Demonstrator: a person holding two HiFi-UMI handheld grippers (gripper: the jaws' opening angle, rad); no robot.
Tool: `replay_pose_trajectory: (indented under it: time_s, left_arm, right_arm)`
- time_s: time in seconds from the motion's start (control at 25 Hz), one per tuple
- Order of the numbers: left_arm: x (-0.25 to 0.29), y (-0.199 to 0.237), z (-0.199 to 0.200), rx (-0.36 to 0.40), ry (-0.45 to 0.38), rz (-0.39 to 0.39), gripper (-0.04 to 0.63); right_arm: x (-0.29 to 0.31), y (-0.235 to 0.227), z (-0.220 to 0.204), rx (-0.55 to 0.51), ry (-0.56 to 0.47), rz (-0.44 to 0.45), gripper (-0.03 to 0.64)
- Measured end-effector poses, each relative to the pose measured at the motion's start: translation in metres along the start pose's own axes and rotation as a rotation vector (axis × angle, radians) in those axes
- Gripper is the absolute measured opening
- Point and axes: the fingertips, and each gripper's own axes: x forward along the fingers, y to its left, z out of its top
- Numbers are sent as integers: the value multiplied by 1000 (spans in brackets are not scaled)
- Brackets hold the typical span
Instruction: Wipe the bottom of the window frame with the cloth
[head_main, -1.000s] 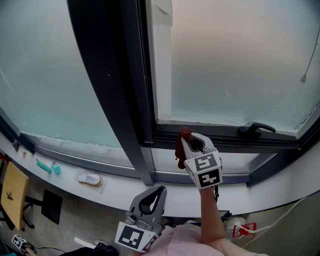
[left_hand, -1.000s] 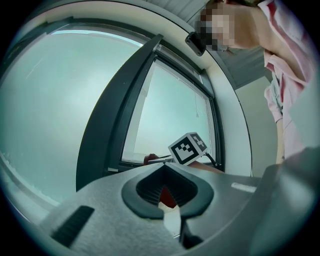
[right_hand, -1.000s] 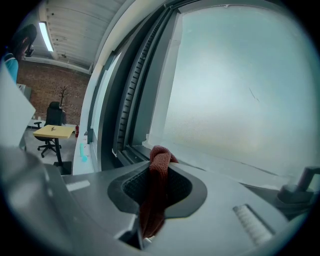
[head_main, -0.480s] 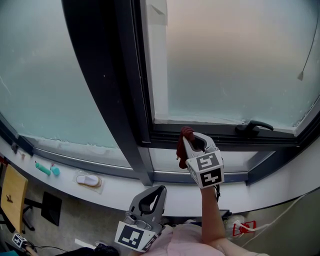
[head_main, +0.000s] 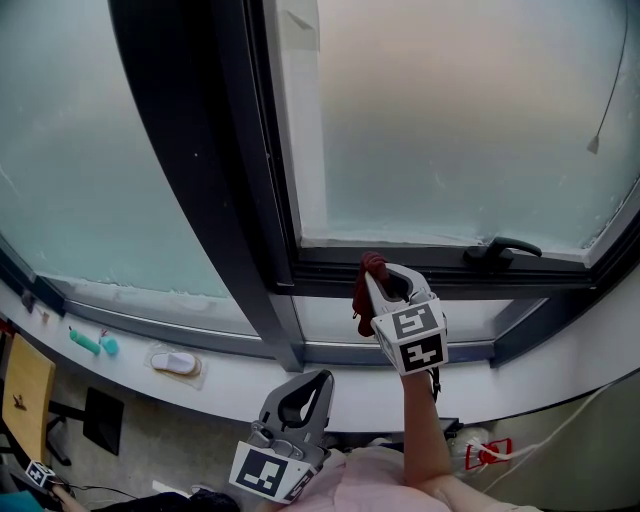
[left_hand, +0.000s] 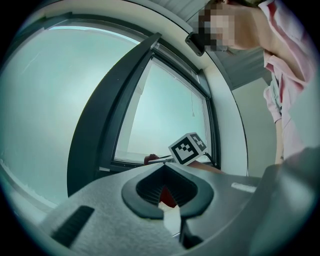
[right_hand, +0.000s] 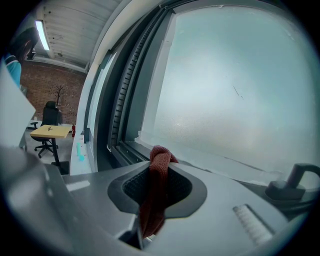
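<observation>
Frosted glass (head_main: 460, 130) above dark window frame (head_main: 420, 265), right gripper (head_main: 378, 274) fingers pinching ribbed rust-red cloth (right_hand: 156, 200), left gripper (head_main: 319, 379) fingers pressed together

You face two frosted panes (head_main: 460, 120), pale daylight coming through, set in a dark window frame (head_main: 450, 272) with a broad upright post (head_main: 200, 150) between them. A black handle (head_main: 503, 248) sits at the right pane's lower edge. A white sill (head_main: 120, 362) curves below. Down to your left a yellow desk (head_main: 25, 385) stands on grey floor (head_main: 180, 430). Behind it are a black chair (right_hand: 48, 114), a brick wall (right_hand: 57, 92) and a ceiling strip light (right_hand: 41, 32).
</observation>
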Motion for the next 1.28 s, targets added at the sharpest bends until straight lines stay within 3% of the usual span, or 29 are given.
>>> replay_pose_trajectory:
  time_s: [1.28]
  left_arm:
    - [19,-28,-3,5,9,-15,0]
  right_arm:
    - [-27,-44,-17,51,-12,-43,61]
